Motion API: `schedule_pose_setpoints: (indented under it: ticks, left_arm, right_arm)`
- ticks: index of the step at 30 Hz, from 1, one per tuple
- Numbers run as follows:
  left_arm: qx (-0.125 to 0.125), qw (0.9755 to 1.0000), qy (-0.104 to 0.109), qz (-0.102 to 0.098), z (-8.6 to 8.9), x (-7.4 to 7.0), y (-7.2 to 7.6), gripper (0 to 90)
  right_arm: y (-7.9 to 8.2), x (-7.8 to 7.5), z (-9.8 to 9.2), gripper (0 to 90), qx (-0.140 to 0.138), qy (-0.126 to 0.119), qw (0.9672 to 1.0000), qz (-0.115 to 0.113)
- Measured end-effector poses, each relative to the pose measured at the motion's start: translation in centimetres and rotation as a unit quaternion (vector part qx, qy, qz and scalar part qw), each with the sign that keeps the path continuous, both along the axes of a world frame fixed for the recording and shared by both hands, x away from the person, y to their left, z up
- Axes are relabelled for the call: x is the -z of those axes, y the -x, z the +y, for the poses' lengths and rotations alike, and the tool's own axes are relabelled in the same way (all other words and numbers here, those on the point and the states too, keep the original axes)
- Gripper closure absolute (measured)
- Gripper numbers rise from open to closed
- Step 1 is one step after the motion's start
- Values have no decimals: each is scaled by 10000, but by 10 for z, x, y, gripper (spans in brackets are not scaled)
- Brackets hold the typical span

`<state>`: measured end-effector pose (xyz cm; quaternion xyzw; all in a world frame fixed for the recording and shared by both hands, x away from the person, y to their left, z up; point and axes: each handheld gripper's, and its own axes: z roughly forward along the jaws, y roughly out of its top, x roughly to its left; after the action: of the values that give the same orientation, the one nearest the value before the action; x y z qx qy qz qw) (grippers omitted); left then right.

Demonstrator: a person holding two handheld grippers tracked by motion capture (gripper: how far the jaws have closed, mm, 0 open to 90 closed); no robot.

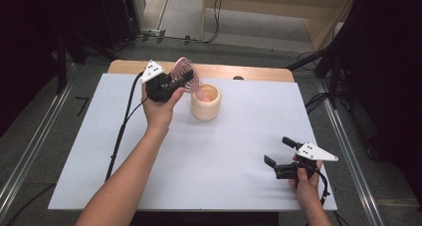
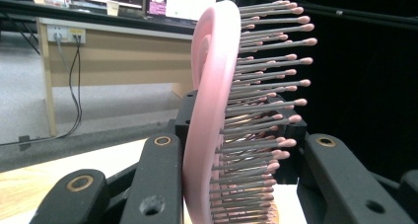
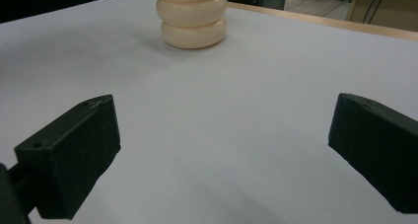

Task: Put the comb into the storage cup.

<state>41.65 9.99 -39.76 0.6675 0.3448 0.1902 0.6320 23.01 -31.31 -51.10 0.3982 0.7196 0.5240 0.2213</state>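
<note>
High view: left gripper (image 1: 185,79) pinches the pink hairbrush (image 1: 185,72) above the cream cup (image 1: 206,102).

three cameras: one overhead, one riding each gripper.
the high view looks forward and down over the whole table (image 1: 199,156). the left gripper view sits close behind a brush (image 2: 212,110). the right gripper view looks low across the table at the cup (image 3: 193,17), also seen from above.

Hairbrush (image 1: 185,75) in left gripper (image 1: 181,79) just left of cup (image 1: 206,101), right gripper (image 1: 277,151) well apart, near table (image 1: 224,151) front-right corner
</note>
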Motion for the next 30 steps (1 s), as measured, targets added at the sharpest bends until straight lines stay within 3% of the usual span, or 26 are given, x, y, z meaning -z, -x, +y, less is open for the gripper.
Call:
schedule_pose_setpoints:
  ticks: [15, 30]
  left_arm:
    - [8, 9999, -89, 119, -8, 12, -2, 653]
    - [-74, 9996, -46, 255, -14, 23, -5, 653]
  right_arm:
    - [0, 0, 0, 0, -3, -1, 10000, -1]
    - [0, 0, 0, 0, -7, 1, 10000, -3]
